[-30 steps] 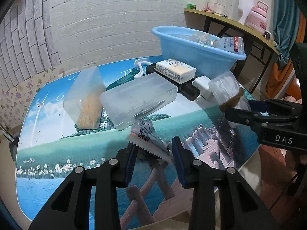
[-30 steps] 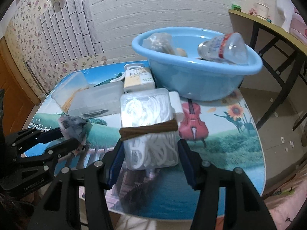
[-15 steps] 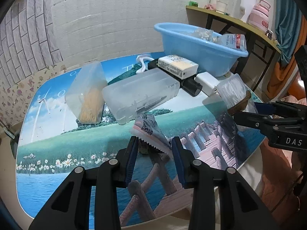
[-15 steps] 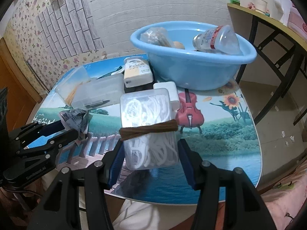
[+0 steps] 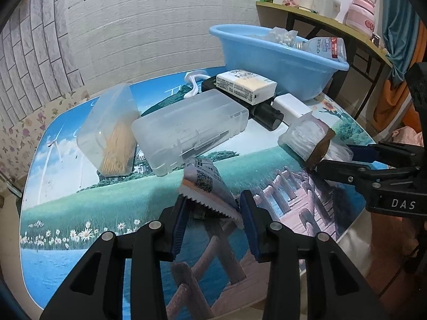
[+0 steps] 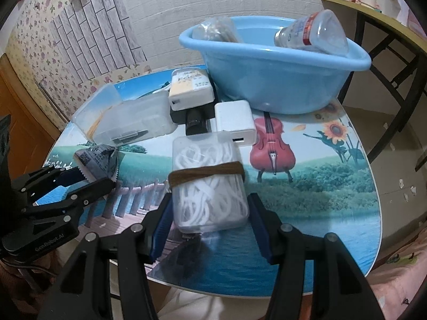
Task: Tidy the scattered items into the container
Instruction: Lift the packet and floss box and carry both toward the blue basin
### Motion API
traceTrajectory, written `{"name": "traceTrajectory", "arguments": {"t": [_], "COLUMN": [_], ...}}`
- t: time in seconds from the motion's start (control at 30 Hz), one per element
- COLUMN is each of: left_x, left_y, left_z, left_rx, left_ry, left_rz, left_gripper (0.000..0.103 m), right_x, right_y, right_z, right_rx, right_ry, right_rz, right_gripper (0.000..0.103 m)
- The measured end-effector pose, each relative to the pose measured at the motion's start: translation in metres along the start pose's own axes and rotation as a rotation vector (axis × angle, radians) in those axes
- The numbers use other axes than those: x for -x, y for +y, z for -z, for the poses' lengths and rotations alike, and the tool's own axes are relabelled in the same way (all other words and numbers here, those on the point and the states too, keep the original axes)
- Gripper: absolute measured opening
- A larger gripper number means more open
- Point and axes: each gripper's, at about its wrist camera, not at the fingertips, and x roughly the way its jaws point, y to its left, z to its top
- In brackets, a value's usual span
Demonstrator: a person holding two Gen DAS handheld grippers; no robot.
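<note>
My left gripper [image 5: 212, 210] is shut on a small grey snack packet [image 5: 204, 184] with a serrated edge, held above the table's front. The packet also shows in the right wrist view [image 6: 97, 160]. My right gripper [image 6: 208, 213] is shut on a clear box of white cable [image 6: 208, 184] bound with a brown band; the box also shows in the left wrist view [image 5: 307, 136]. The blue basin [image 6: 269, 80] stands at the table's far right and holds a plastic bottle [image 6: 312, 34] and a clear bag [image 6: 218, 29].
On the table [image 5: 80, 208] lie a clear toothpick box [image 5: 112, 133], a clear long case [image 5: 186, 128], a white-and-yellow box [image 5: 245, 85] on a black device [image 5: 267, 114], and a white charger [image 6: 234, 120]. A side table [image 5: 320, 18] stands behind.
Both grippers keep their holds. The views have shifted a little: the basin and the table items look slightly nearer in the right wrist view than half a second ago.
</note>
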Motion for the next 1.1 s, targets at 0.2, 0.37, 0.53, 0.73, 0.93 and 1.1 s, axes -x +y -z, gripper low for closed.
{"name": "traceTrajectory", "arguments": {"t": [0.2, 0.37, 0.53, 0.73, 0.93, 1.1], "left_x": [-0.005, -0.007, -0.007, -0.003, 0.013, 0.033], "left_y": [-0.003, -0.002, -0.002, 0.008, 0.005, 0.0], "left_z": [-0.001, -0.002, -0.002, -0.005, -0.011, -0.023], "left_rx": [-0.017, -0.011, -0.018, 0.028, 0.029, 0.034], "left_ry": [-0.002, -0.008, -0.015, -0.017, -0.059, -0.124], "left_rz": [-0.022, -0.016, -0.008, 0.031, 0.036, 0.037], "left_gripper": [0.039, 0.042, 0.05, 0.033, 0.033, 0.033], "right_x": [-0.003, -0.003, -0.003, 0.007, 0.03, 0.042], "right_y": [0.0, -0.002, -0.001, -0.003, -0.002, 0.0], "right_z": [0.001, 0.002, 0.003, 0.001, -0.002, -0.004], "right_rx": [-0.003, -0.005, -0.004, -0.008, 0.008, 0.006], "right_ry": [0.001, -0.001, -0.004, -0.044, -0.139, -0.181], "right_rz": [-0.007, -0.016, -0.015, -0.013, -0.043, -0.069], "right_gripper": [0.054, 0.054, 0.054, 0.054, 0.054, 0.054]}}
